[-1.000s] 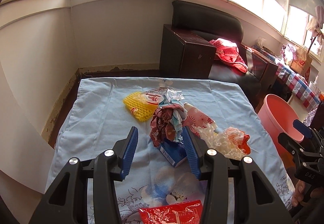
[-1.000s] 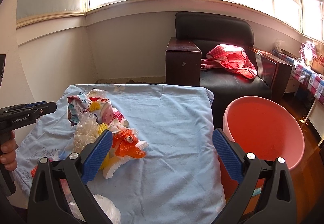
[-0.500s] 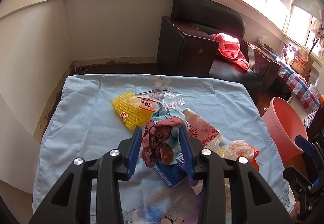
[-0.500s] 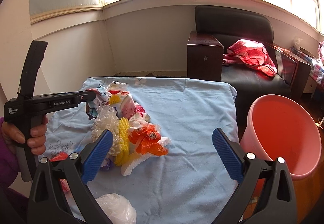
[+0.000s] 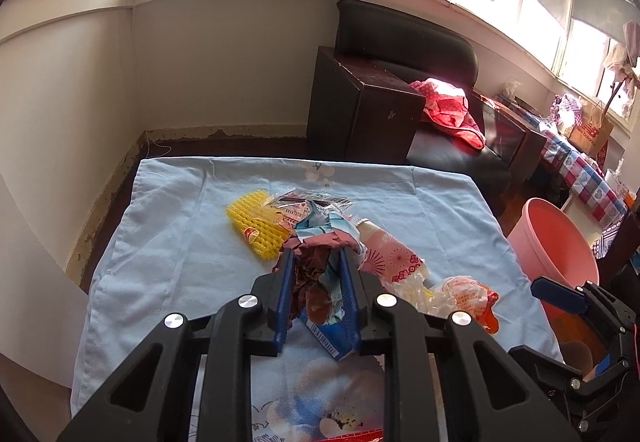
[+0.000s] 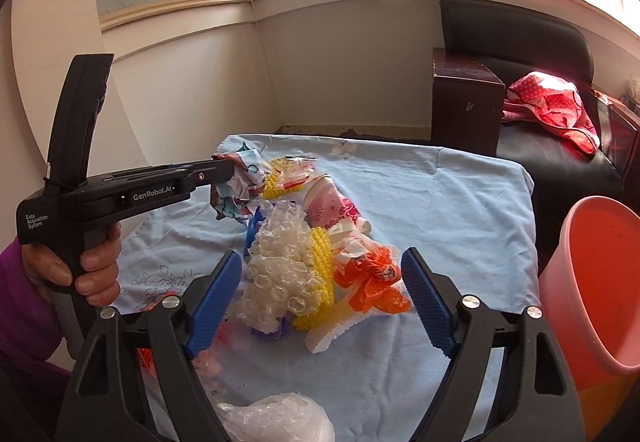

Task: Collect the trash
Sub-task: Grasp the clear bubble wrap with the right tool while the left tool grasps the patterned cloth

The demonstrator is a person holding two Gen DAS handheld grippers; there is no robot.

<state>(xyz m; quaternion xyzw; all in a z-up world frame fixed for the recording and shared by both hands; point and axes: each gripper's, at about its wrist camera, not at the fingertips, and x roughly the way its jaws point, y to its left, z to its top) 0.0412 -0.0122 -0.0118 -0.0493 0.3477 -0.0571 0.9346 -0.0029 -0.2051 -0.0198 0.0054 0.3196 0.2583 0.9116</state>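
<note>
Centrally, the blue-clothed desk (image 5: 168, 226) carries the trash pile; the pink bucket (image 6: 596, 282) sits at right frame edge. Left claw (image 5: 316, 282) is clamped on a crumpled wrapper (image 5: 316, 270) mid-frame; right claw (image 6: 320, 298) gapes wide around the bubble wrap (image 6: 280, 274).

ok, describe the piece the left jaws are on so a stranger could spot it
Start at the blue cloth covering the table, then find the litter pile in its middle. The crumpled wrapper sits at the pile's near left end, pinched in the left gripper, just right of the yellow foam net. It alone is dark maroon mixed with pale blue, and scrunched into a wad.
</note>
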